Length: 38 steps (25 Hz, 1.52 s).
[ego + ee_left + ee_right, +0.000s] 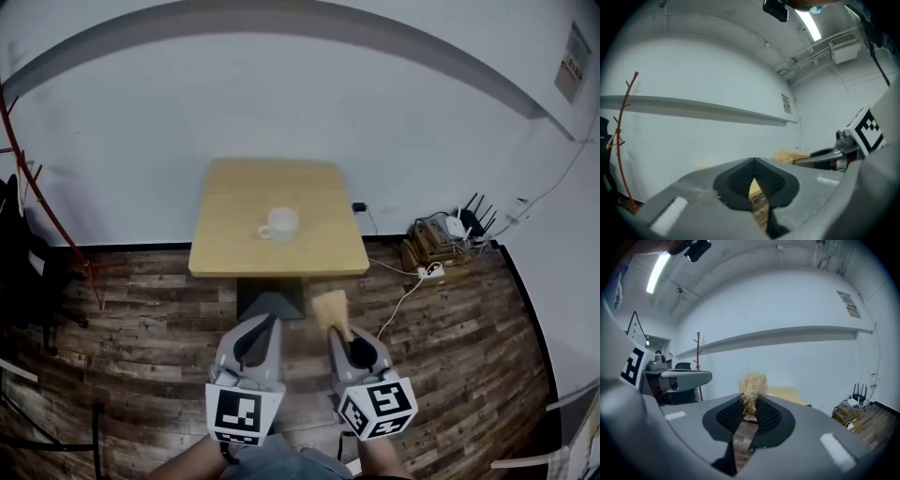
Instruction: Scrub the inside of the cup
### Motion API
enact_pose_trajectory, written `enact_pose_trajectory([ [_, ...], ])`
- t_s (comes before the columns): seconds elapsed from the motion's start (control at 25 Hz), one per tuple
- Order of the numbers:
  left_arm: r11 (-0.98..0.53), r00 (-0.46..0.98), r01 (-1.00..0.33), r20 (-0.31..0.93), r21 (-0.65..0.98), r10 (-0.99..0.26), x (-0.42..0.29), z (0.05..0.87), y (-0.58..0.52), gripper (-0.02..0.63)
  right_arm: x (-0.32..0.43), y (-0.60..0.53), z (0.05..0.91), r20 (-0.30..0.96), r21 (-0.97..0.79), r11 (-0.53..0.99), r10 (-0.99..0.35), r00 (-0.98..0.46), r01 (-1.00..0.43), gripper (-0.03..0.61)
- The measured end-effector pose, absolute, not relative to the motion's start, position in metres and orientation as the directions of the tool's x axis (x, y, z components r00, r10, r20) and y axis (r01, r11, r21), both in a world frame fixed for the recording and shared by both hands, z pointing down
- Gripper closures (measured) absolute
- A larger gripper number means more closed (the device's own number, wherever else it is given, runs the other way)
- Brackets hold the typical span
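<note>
While hanging back well short of the table [234, 187], not scrubbing anything yet. Far left: left gripper [266, 328], clenched on nothing, pads [776, 180] pressed together, probably just parked until needed to steady the cup. Right beside it: right gripper [345, 336], clamped on a straw-coloured brush [332, 307], bristles poking out past the tips, so set up to go in bristle-first. Ahead of both tools and roughly between their lines, well apart: white cup [280, 223], upright near the middle of the tabletop, handle seemingly toward the left gripper's side. Looks like the approach stage, barely begun. Gotta close the gap first.
</note>
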<state>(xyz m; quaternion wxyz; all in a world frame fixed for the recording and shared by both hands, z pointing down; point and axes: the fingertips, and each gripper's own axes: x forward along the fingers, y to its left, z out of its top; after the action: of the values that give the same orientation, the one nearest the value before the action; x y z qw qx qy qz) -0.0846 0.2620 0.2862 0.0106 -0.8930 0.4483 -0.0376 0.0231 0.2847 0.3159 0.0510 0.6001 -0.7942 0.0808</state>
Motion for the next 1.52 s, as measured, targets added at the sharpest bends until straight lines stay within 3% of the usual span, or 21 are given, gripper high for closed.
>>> enact_pose_trajectory([
  [0.68, -0.613, 0.608, -0.79, 0.148, 0.017, -0.78, -0.061, 0.333, 0.181, 0.592, 0.049, 0.205, 0.338, 0.222, -0.07, 0.251, -0.94, -0.26, -0.966, 0.522],
  [1.52, -0.426, 0.406, -0.896, 0.158, -0.124, -0.9, -0.012, 0.304, 0.025, 0.592, 0.106, 0.01, 0.326, 0.161, -0.125, 0.471, -0.859, -0.487, -0.873, 0.522],
])
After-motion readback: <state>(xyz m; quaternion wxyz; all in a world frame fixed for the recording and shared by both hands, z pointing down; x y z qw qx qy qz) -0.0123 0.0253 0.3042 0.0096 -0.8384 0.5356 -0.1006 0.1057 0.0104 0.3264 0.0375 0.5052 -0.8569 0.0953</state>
